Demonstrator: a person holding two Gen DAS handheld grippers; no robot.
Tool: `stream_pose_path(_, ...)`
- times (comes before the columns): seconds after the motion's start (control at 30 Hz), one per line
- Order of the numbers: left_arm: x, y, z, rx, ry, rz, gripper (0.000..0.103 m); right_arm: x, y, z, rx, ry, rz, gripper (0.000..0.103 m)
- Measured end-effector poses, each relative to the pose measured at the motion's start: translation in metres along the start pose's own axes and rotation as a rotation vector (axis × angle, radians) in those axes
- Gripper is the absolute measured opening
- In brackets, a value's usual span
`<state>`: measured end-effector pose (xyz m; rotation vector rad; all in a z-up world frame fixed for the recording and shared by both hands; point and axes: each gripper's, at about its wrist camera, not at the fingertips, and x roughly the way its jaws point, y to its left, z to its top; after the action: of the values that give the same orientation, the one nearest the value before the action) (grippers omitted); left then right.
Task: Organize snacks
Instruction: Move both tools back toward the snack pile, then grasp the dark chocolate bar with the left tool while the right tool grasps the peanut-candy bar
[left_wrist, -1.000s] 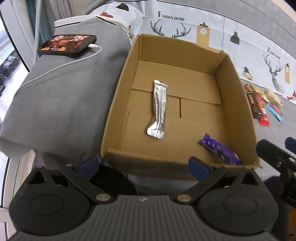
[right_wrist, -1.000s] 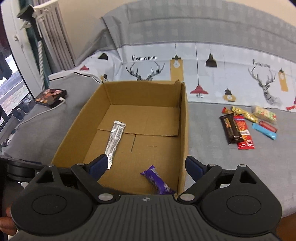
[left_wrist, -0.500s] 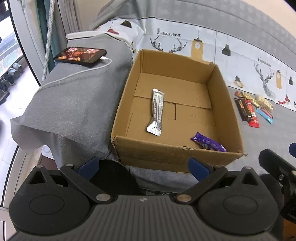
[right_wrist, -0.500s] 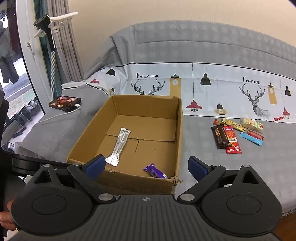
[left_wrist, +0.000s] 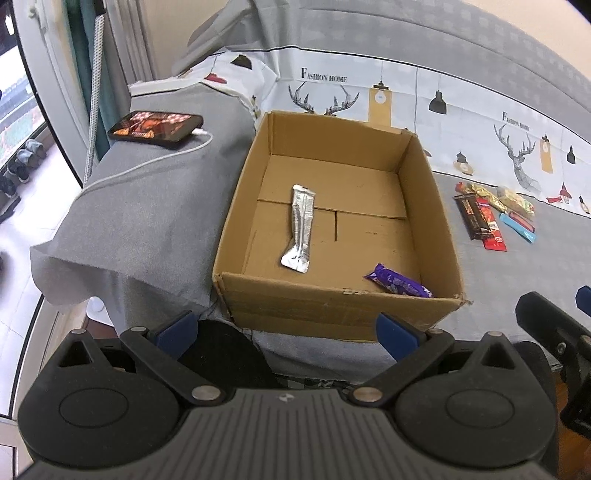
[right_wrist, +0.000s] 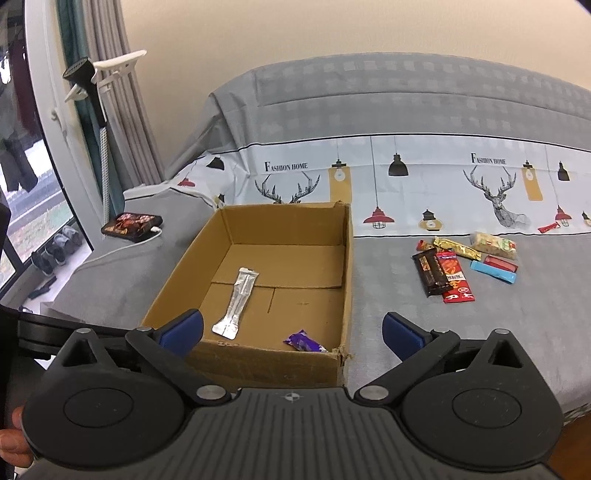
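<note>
Left gripper (left_wrist: 286, 330) and right gripper (right_wrist: 291, 330): both sets of jaws stand wide apart and hold nothing, each poised just short of the near wall of the cardboard box (left_wrist: 334, 312) (right_wrist: 273, 363). The box rests open-topped on a bed covered by a grey sheet (left_wrist: 147, 221) (right_wrist: 443, 332).

Left wrist view: just beyond the jaws and nearer the right one, a purple snack bar (left_wrist: 398, 285) lies in the near right corner of the box, beside the near wall. Farther in, ahead of the gap between the jaws, a silver sachet (left_wrist: 300, 228) lies lengthwise on the box floor, well apart from the purple bar.

Right wrist view: the purple snack bar (right_wrist: 304, 341) and silver sachet (right_wrist: 237, 297) appear between the jaws, the sachet nearer the left one.

Beyond and to the right of the right jaw, outside the box, a cluster of loose snacks (left_wrist: 493, 216) (right_wrist: 465, 266) lies on the sheet, well apart from the box. Far left of the jaws, a phone (left_wrist: 155, 126) (right_wrist: 132, 227) with a white cable attached lies on the bed.
</note>
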<state>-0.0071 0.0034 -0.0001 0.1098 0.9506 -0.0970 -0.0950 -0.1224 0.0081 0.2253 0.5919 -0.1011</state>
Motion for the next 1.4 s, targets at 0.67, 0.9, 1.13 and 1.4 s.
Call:
stream_pose_path(0.67,0.085,-0.22,0.117,0.162,0.097,-0.154,0.103,0.015,-0.207,0.037,0.101,-0.091,-0.3,0.102)
stream_pose_path(0.9,0.202,-0.314,0.158,0.175,0.239,-0.174,0.103,0.104,-0.299,0.065,0.026,-0.046,-0.388,0.102)
stream_pose_path(1.13,0.316,-0.364,0.171,0.175,0.37,-0.138,0.103,0.246,-0.378,0.085,-0.096,0.077,-0.36,0.102)
stream_pose_path(1.4,0.378,-0.345,0.179,0.128,0.454,-0.079,0.103,0.359,-0.412,0.088,-0.234,0.231,-0.289,0.102)
